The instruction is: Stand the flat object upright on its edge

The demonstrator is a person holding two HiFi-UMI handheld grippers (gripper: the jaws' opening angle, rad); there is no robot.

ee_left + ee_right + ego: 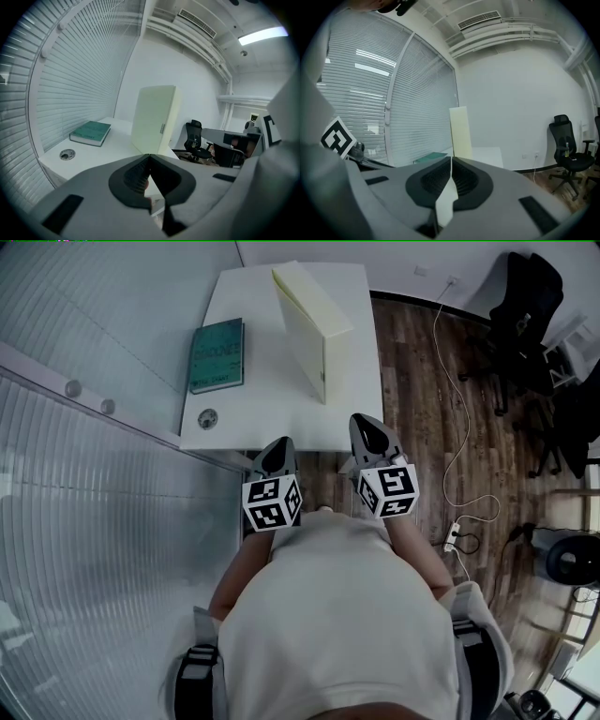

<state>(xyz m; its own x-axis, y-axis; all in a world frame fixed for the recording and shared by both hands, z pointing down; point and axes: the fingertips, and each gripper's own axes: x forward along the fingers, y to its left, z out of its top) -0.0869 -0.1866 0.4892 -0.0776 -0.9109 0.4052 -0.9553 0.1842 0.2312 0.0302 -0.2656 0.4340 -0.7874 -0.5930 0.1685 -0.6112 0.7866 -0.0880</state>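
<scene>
A pale cream flat object (309, 324) stands upright on its edge on the white table (272, 423), apart from both grippers; it also shows in the left gripper view (154, 119) and the right gripper view (460, 133). A green book (217, 354) lies flat to its left (91, 132). My left gripper (278, 446) hovers at the table's near edge, shut and empty (149, 157). Beside it my right gripper (364, 425) is shut too, with nothing between its jaws (451, 160).
A round cable grommet (207, 415) sits in the table's near left corner. A glass wall with blinds (84, 474) runs along the left. Black office chairs (525, 315) and a white cable with a power strip (457, 532) are on the wood floor to the right.
</scene>
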